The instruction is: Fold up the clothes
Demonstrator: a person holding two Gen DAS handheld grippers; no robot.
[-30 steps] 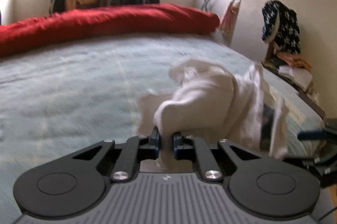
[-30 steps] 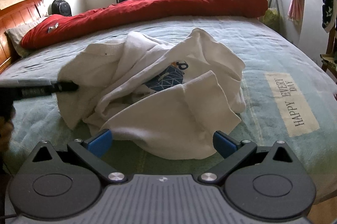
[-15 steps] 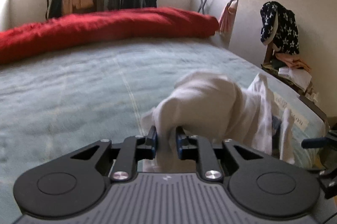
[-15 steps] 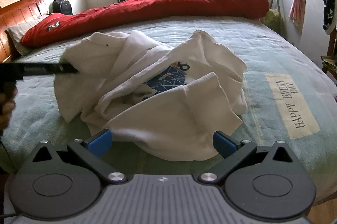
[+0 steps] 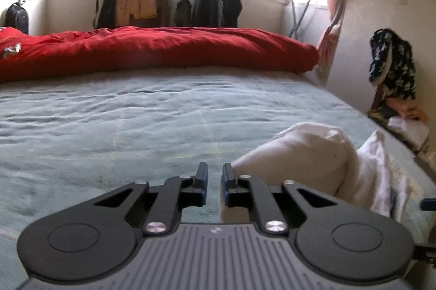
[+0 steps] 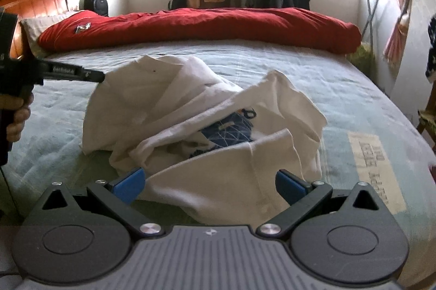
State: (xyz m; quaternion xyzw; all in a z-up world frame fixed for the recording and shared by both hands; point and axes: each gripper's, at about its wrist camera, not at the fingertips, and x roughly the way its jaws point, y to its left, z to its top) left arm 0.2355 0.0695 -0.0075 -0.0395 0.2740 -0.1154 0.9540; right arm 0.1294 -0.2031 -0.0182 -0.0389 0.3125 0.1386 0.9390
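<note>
Left-wrist view: our left claw [image 5: 213, 177] is closing, nothing between; our right claw [image 6: 209, 181] gapes over the white shirt [image 6: 218, 126]; blanket lettering unreadable.

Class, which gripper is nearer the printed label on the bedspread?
Right. The right gripper sits just left of the label; the left gripper, jaws closing with no cloth seen between, is across the shirt, at its far edge.
</note>
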